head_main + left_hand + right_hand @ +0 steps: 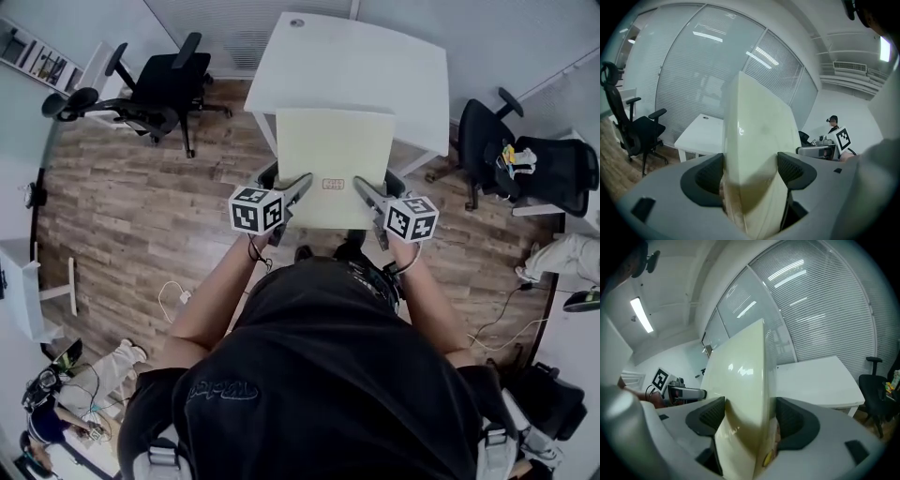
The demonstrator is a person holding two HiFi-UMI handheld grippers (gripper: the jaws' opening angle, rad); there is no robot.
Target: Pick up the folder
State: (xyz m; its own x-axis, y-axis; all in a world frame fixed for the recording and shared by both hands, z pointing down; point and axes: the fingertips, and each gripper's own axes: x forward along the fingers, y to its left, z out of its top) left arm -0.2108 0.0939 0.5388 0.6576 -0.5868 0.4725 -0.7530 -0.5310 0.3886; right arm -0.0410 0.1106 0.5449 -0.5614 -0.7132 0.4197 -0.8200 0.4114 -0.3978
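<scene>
Right, both tongs are clenched on the pale yellow glossy plastic folder (pixel 333 155): left gripper (pixel 298 188) on its near-left edge, right gripper (pixel 367 192) on its near-right edge, w/ the sheet wedged between the dark pads in each gripper view. The folder looks clear of the white rectangular desk (pixel 375 66), hanging betw. me and the desk's near edge. I'd judge it light but thin and floppy; it bows a bit in the left gripper view, and the shiny skin is prob. slippery, so two grips well apart on the near edge suit it, w/ even squeeze. Around: black swivel office chair (pixel 159 89) far left, another black chair (pixel 548 169) on the right, white cable (pixel 173 298) on the wood floor (pixel 141 216) near left. Nothing stands in the way.
</scene>
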